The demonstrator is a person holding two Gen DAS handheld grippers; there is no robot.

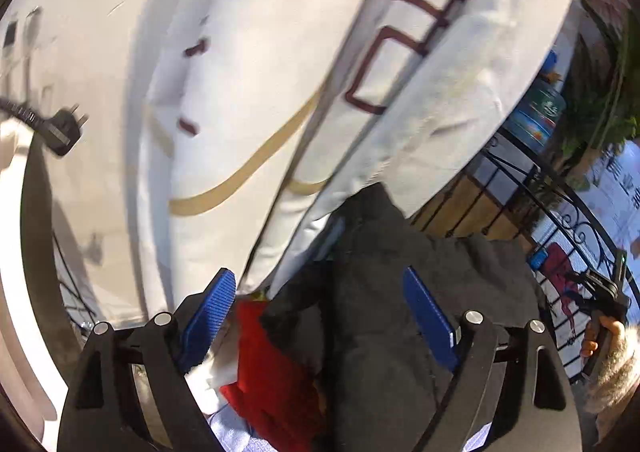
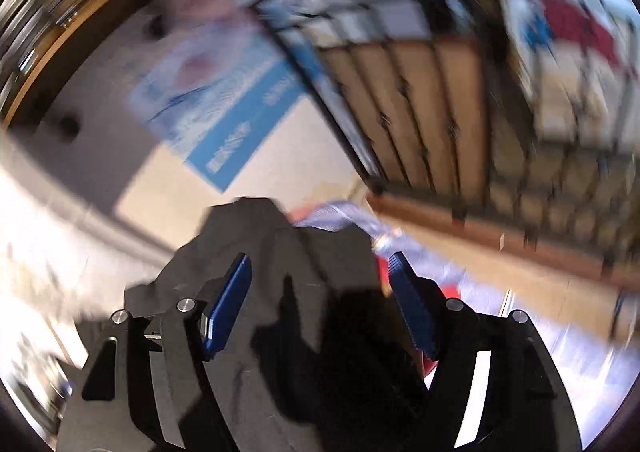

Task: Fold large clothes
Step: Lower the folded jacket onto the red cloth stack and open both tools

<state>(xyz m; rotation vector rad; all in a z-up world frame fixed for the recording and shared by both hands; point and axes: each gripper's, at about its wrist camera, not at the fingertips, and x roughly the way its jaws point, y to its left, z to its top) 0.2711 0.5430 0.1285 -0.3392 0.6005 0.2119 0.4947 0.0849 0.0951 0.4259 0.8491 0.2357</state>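
A dark grey garment (image 1: 384, 292) lies bunched below my left gripper (image 1: 320, 292), whose blue pads (image 1: 428, 312) stand wide apart with nothing between them. The same dark garment (image 2: 304, 292) fills the space under my right gripper (image 2: 320, 280), also open, its blue pads (image 2: 228, 308) clear of the cloth. A red cloth (image 1: 272, 372) lies beside the dark garment, over a pale blue-white sheet (image 1: 232, 428). The person's right hand with the other gripper (image 1: 600, 312) shows at the far right of the left wrist view. The right wrist view is blurred.
A white bolster with brown and tan trim (image 1: 280, 91) stands behind the clothes. A black plug and cable (image 1: 60, 127) hangs at left. A black wrought-iron railing (image 1: 520, 203) and wooden panels (image 2: 420, 111) run along the right. A blue and white poster (image 2: 224, 103) is on the wall.
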